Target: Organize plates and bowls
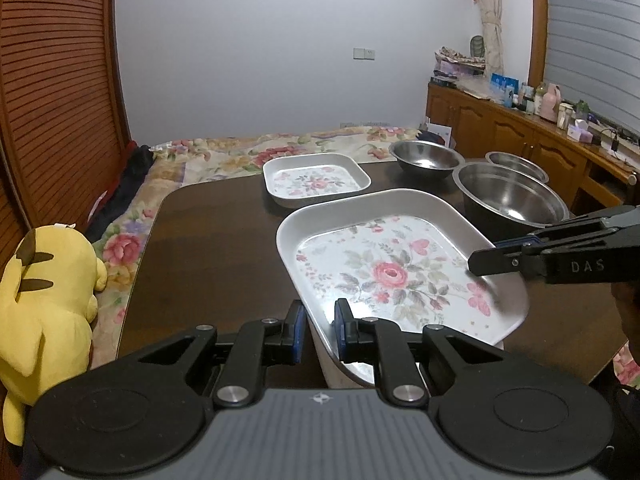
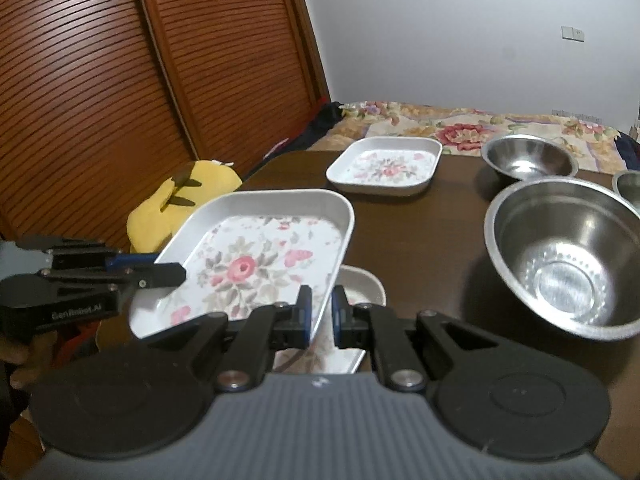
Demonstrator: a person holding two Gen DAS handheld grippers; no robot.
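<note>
On the dark wooden table, seen from the left wrist, the large floral plate hangs tilted above the surface, carried by both tools. The left gripper pinches the plate's near-left rim, the white wall of the dish caught between its blue pads. The right gripper reaches in from the right edge and bites the opposite rim. The plate's long axis runs away from the camera, toward the small floral plate further back. Three steel bowls stand to the right, well apart from the held dish.

From the right wrist, the right gripper is pressed together on the plate's right rim, which rises steeply between its pads. The left gripper grips the far rim at the left. Directly below the held plate lies another floral plate, partly hidden, just beneath the near corner. That dish under the load is probably the target: the coming move looks like a short lowering, with the two outlines lined up so they nest. The large bowl sits near on the right, clear of that path.
</note>
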